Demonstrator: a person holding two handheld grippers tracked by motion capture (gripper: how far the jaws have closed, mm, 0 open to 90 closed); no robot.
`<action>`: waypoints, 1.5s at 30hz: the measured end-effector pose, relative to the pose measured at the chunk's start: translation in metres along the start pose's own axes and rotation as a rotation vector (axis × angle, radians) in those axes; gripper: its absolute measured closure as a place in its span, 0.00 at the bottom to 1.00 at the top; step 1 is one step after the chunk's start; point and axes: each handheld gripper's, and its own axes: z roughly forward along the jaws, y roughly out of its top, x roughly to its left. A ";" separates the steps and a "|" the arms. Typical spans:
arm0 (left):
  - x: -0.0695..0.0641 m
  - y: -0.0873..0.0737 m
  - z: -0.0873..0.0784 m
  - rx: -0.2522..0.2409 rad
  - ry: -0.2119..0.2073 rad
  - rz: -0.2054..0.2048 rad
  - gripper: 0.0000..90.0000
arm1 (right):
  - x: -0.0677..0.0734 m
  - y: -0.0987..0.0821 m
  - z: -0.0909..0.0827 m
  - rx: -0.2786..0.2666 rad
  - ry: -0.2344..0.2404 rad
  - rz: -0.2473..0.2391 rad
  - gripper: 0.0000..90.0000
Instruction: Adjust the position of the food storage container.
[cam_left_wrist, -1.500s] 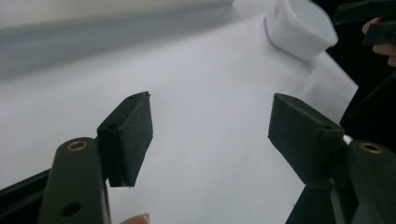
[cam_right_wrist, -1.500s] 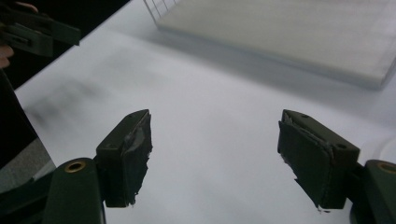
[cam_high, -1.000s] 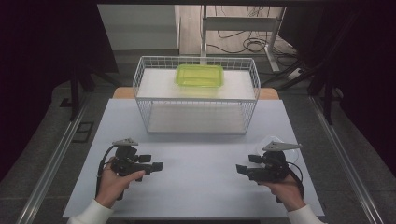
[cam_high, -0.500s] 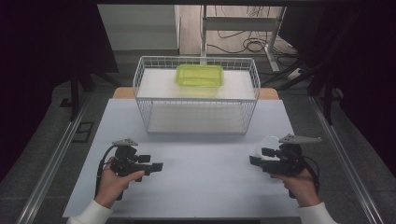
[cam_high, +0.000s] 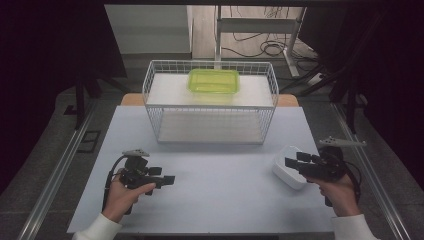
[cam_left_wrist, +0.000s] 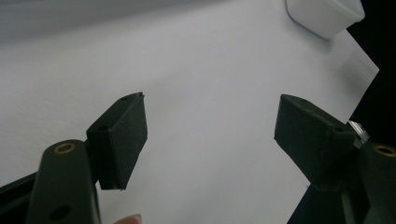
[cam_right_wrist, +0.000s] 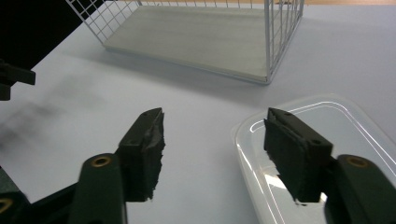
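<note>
reaching toward the white container (cam_high: 289, 171) at the lower right of the high view, the right gripper (cam_high: 296, 162) has its fingers (cam_right_wrist: 144, 149) parted and just been closing, with one finger over the container's rim (cam_right_wrist: 243, 140) and the other over bare worktop (cam_high: 225, 195); no pad presses on the rim yet. the container lies directly ahead of and under these fingers, its long axis running away toward the upper right of the right gripper view. the left gripper (cam_high: 165, 179) sits at the lower left of the high view, fingers open and empty, well apart from the container. the right hand is judged the nearer one. a wire basket (cam_high: 210, 107) stands in the upper centre, with a green lidded box (cam_high: 213, 81) on top.
</note>
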 end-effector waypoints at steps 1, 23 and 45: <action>0.000 0.000 0.000 -0.001 0.001 -0.001 0.28 | -0.001 0.001 0.000 0.007 -0.002 0.002 0.46; 0.006 -0.002 0.000 0.008 -0.010 -0.014 0.28 | -0.051 0.034 0.034 0.133 -0.137 0.010 0.98; 0.008 -0.003 0.003 0.017 -0.009 -0.018 0.28 | -0.107 0.039 0.087 0.274 -0.228 0.007 0.98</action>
